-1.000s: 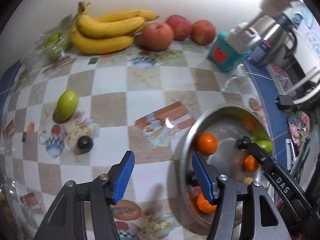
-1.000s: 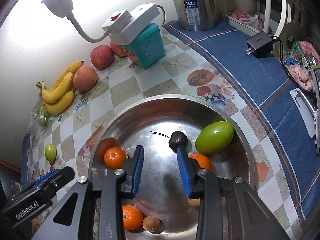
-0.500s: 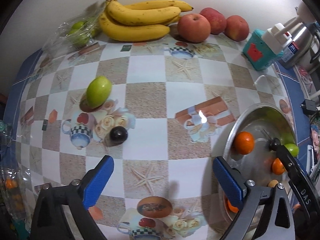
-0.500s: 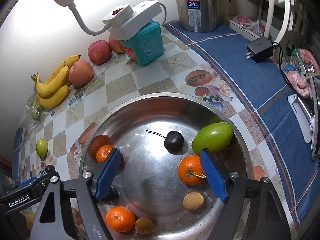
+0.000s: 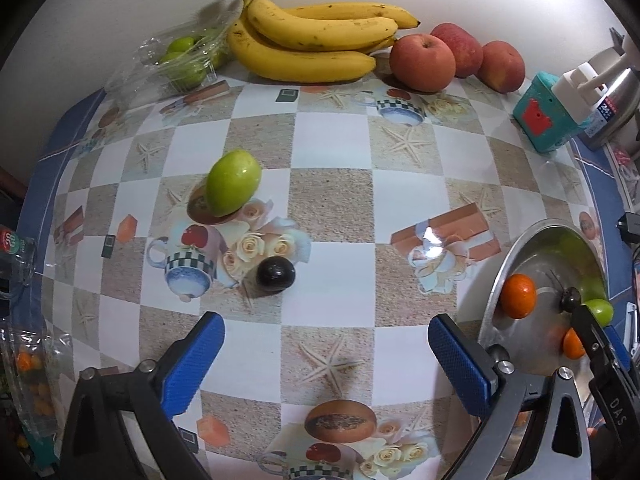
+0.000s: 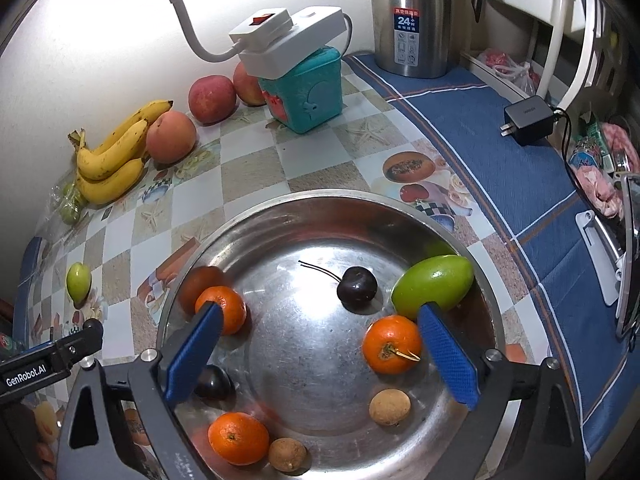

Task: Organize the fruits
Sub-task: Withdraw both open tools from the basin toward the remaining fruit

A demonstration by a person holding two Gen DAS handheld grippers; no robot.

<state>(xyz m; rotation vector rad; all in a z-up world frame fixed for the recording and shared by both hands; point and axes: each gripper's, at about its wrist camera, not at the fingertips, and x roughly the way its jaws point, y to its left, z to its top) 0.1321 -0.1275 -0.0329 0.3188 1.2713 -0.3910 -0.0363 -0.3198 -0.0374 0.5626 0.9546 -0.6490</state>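
Left wrist view: desk, then bowl at right, holding oranges; both grippers gape wide, empty. Collecting seems underway; next, left gripper likely closes on dark fruit just ahead

- The steel bowl is only partly visible in the left wrist view: its near right part lies behind the right gripper's black arm and the frame edge.
- A dark fruit in the bowl sits half hidden behind the right gripper's left finger.
- Small green fruits at the far left are blurred by their crinkled clear bag; their number cannot be told.
- A bag of small orange pieces is cut off by the left edge.
- The steel kettle is cut off at the far right.
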